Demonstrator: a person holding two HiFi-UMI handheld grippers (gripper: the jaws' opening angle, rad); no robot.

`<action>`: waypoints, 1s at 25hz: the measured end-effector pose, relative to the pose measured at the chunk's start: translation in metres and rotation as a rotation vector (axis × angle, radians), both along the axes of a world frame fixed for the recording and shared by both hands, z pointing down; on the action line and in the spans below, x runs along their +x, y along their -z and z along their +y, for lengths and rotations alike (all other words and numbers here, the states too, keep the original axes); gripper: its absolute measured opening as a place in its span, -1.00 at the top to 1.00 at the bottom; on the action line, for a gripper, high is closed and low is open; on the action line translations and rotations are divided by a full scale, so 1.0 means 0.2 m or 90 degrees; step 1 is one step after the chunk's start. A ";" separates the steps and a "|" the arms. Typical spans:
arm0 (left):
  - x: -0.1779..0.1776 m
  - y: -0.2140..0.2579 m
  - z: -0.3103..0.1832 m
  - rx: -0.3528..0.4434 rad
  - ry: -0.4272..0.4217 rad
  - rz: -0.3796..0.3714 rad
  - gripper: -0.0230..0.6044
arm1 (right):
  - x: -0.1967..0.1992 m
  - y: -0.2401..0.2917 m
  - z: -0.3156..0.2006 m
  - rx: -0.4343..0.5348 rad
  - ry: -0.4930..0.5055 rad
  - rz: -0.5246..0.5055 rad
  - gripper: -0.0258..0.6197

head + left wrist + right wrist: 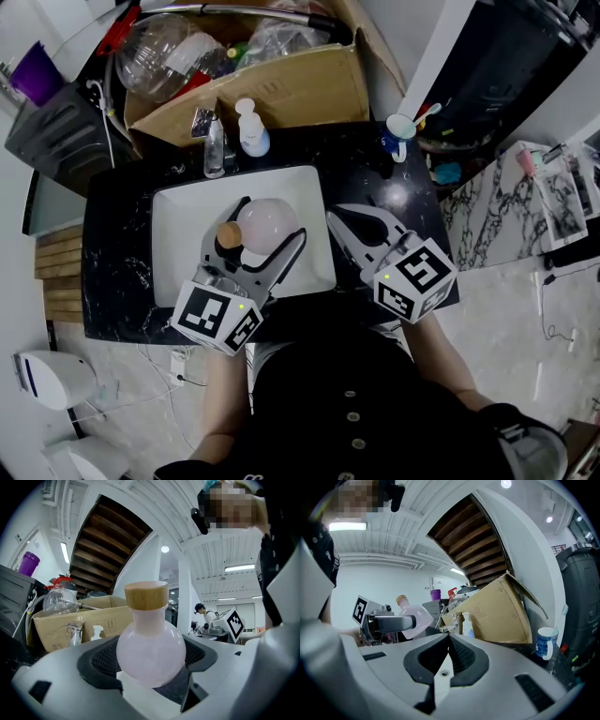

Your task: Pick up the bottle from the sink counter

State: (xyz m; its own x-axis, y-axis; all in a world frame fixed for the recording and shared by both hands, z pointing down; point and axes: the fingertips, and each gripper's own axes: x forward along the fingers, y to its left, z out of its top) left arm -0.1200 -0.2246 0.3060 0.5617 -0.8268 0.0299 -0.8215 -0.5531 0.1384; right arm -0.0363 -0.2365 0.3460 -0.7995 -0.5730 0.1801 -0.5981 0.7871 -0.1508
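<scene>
Left gripper point(273, 219): jaws clamped on the round body of the pink bottle point(268, 225), wooden cap point(228, 234) tilted to the left. The bottle is held over the white sink point(184, 201), set in the black counter point(120, 234). Right gripper point(332, 217): jaws pressed together, nothing between them, just right of the sink. Cardboard box point(302, 90), faucet point(216, 146) and blue mug point(399, 132) stand on the far side.
</scene>
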 end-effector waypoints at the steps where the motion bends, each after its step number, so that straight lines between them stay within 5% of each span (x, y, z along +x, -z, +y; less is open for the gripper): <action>1: 0.00 0.00 0.00 0.002 -0.002 -0.001 -0.33 | 0.00 0.00 0.00 0.000 0.001 -0.001 0.92; 25: 0.00 -0.03 -0.01 -0.001 -0.009 0.021 -0.33 | -0.03 -0.03 -0.01 -0.004 0.000 0.010 0.92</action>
